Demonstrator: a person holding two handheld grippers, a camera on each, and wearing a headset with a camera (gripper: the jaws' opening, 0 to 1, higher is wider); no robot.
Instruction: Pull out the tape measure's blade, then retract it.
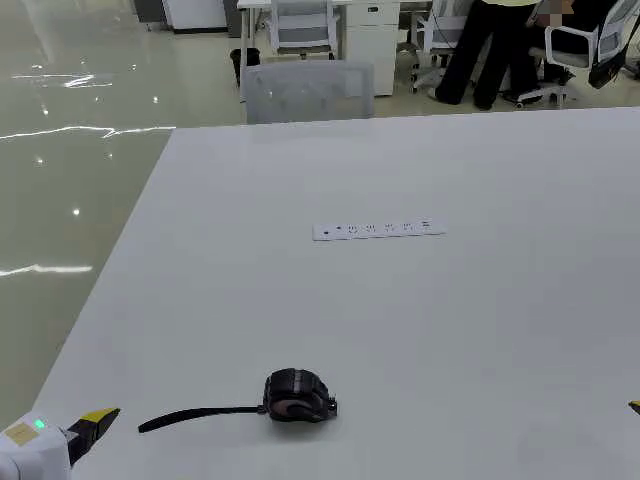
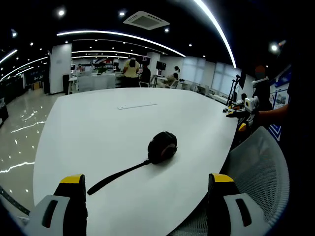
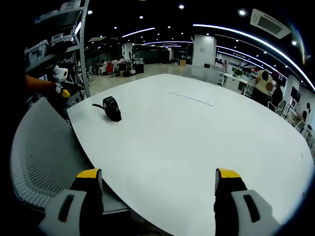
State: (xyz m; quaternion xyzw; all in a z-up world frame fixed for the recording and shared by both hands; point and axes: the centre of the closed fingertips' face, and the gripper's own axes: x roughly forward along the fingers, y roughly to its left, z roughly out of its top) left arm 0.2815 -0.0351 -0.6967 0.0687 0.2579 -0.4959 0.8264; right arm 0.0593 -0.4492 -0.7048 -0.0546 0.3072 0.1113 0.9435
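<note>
A black tape measure (image 1: 298,396) lies near the front edge of the white table (image 1: 400,300), its black wrist strap (image 1: 195,417) trailing to the left. No blade is drawn out of it. My left gripper (image 1: 95,425) sits at the bottom left corner, a short way left of the strap's end. In the left gripper view the gripper (image 2: 147,179) stands open, with the tape measure (image 2: 162,146) ahead of the jaws and apart from them. My right gripper (image 3: 157,173) is open too, off the table's edge, far from the tape measure (image 3: 112,108).
A white power strip (image 1: 378,230) is set into the table's middle. A grey mesh chair (image 1: 308,90) stands at the far edge, another mesh chair (image 3: 44,147) by the near edge. People (image 1: 490,50) and office chairs are beyond the table. Shiny floor lies to the left.
</note>
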